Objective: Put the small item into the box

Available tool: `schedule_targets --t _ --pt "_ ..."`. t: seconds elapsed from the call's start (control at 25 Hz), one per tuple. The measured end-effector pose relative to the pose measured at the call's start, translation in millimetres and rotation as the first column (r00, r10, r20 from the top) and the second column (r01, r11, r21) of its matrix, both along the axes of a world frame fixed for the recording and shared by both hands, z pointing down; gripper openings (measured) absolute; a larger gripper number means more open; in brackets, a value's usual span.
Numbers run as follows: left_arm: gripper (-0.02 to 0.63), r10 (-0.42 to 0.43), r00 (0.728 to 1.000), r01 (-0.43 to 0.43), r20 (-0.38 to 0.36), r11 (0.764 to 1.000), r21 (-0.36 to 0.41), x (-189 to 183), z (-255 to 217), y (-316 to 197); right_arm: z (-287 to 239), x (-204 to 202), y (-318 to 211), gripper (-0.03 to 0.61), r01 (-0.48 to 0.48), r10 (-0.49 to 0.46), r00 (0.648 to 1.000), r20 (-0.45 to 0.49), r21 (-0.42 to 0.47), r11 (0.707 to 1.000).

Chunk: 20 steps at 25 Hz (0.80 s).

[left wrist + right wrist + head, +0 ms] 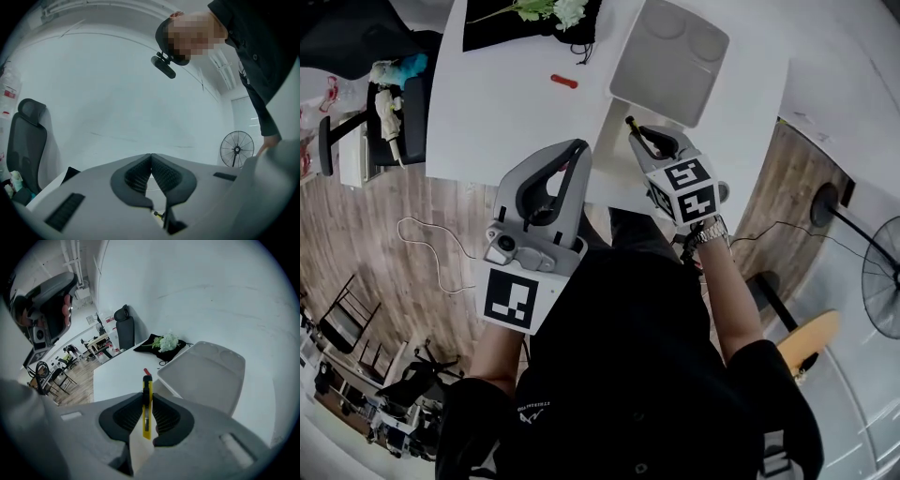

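Note:
A light grey box (670, 61) lies on the white table (506, 112) at the far right; in the right gripper view the box (206, 376) is just ahead and to the right. A small red item (564, 82) lies on the table left of the box, apart from it. My right gripper (636, 131) is shut on a yellow utility knife (147, 404), held upright between the pads near the table's front edge. My left gripper (579, 148) is raised above the front edge, tilted up, its jaws shut with nothing between them (151, 157).
A black cloth (502, 33) with white flowers (553, 9) lies at the table's far edge. A black office chair (394, 112) stands left of the table. A cable (422, 248) runs over the wooden floor, and a fan (883, 277) stands at the right.

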<state>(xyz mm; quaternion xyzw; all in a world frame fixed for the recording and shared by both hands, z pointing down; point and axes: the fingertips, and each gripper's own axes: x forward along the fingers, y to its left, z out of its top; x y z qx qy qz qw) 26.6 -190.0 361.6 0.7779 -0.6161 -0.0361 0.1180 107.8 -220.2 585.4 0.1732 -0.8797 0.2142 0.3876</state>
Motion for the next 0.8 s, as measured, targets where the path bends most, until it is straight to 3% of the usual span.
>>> schedule_targets --t 0.36,0.56,0.8 --pt "0.005 -0.056 0.998 0.056 0.003 0.998 -0.009 -2.6 3.4 7.1 47.5 -6.3 12.1 0.067 0.044 -0.049 0.995 -0.09 -0.055 0.998" --pt "0.005 -0.084 0.996 0.084 0.004 0.996 -0.022 -7.4 6.7 16.2 70.3 0.0 12.3 0.067 0.06 -0.07 0.98 -0.189 -0.059 0.996" --pt "0.005 -0.12 0.993 0.12 0.001 0.992 -0.028 -14.6 10.5 23.1 79.8 -7.2 17.6 0.067 0.105 -0.121 0.965 -0.234 -0.08 0.991"
